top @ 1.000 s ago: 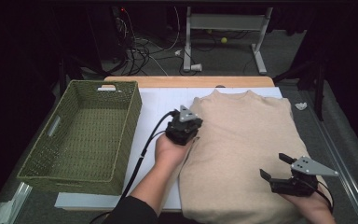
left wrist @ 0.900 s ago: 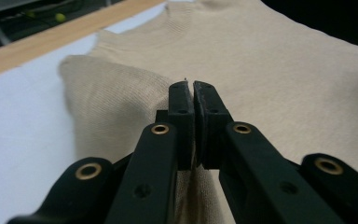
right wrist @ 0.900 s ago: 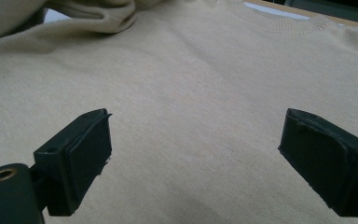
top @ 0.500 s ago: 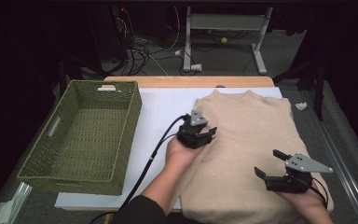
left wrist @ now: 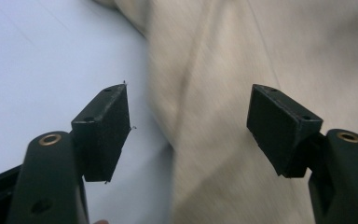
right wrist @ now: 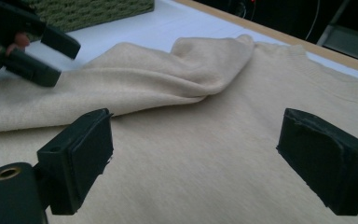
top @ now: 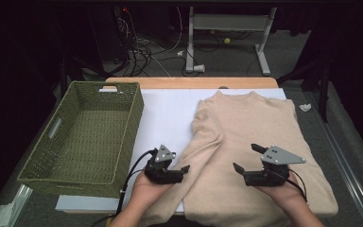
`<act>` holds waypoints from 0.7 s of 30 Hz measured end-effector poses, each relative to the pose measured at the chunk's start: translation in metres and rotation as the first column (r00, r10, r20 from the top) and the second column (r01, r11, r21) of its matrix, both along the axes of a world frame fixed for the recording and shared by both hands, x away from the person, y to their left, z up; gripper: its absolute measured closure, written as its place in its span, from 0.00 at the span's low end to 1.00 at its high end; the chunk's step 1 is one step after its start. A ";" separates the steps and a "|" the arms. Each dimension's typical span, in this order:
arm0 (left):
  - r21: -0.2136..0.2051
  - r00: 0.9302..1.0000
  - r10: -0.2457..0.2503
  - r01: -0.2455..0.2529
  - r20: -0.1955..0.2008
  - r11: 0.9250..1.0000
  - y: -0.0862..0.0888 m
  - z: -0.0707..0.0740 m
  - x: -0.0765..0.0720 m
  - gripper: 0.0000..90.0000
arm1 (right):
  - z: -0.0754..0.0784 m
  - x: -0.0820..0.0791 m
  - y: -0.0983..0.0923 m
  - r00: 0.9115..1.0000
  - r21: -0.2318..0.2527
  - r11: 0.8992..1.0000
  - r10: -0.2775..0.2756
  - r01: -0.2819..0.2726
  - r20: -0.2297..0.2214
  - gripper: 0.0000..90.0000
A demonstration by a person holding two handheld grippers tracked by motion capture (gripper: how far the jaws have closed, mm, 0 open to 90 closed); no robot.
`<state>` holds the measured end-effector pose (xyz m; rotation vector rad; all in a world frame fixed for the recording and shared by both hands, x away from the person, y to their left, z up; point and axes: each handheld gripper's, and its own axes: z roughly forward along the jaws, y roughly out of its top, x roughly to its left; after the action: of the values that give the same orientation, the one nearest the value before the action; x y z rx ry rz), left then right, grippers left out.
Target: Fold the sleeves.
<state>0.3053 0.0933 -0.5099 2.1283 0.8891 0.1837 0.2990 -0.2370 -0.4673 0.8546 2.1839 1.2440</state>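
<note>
A beige sweater [top: 255, 142] was laid flat on the white sheet [top: 170, 113] covering the worktop [top: 189, 83], its neck towards the far edge, with a woven green basket [top: 82, 137] standing just beside it on the person's left. One sleeve [top: 201, 153] was seen folded in across the body of the garment, running down towards the near edge. The left tool [top: 183, 169] was held at that sleeve's outer edge; its jaws had just been opening and stood apart, with the sleeve's edge lying between and below them but not pinched. The right tool [top: 246, 158] was poised over the lower body of the sweater, its jaws spread wide and nothing held. A fold of the sweater was judged to be the step in hand, the first sleeve apparently set down and released. The next move was judged to call for a fresh grip, probably on the hem or the other side, with a pinch taken low enough to catch the knit without dragging the folded sleeve.
</note>
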 end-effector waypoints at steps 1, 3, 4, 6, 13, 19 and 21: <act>0.003 1.000 -0.023 0.023 -0.006 1.000 -0.001 -0.001 -0.003 0.40 | -0.001 0.001 0.004 1.000 -0.001 1.000 0.004 -0.004 -0.002 0.14; 0.013 0.999 -0.051 0.052 -0.009 0.999 -0.004 -0.002 -0.008 0.48 | -0.003 0.001 0.009 1.000 -0.001 1.000 0.011 -0.011 0.000 0.17; 0.018 0.998 -0.059 0.059 -0.006 0.998 -0.005 -0.003 -0.009 0.53 | -0.004 0.001 0.011 1.000 0.000 1.000 0.014 -0.014 0.002 0.18; -0.001 0.998 -0.063 0.063 -0.020 0.998 -0.004 -0.007 -0.009 0.61 | -0.007 -0.002 0.014 1.000 -0.011 1.000 0.022 -0.022 0.001 0.22; 0.000 0.998 -0.062 0.062 0.006 0.998 -0.004 -0.002 -0.013 0.80 | -0.016 -0.009 0.008 1.000 -0.018 1.000 0.024 -0.025 -0.020 0.29; -0.037 0.998 -0.064 0.064 0.011 0.997 0.002 0.004 -0.023 0.76 | -0.018 -0.014 0.003 1.000 -0.023 1.000 0.014 -0.014 -0.018 0.30; -0.020 0.998 -0.065 0.065 0.018 0.998 0.002 0.002 -0.027 0.76 | -0.018 -0.015 0.003 1.000 -0.031 0.999 0.023 -0.023 -0.012 0.30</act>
<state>0.2785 0.0955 -0.5078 2.1301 0.8071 0.1584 0.2840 -0.2341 -0.4853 0.8286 2.2227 1.2157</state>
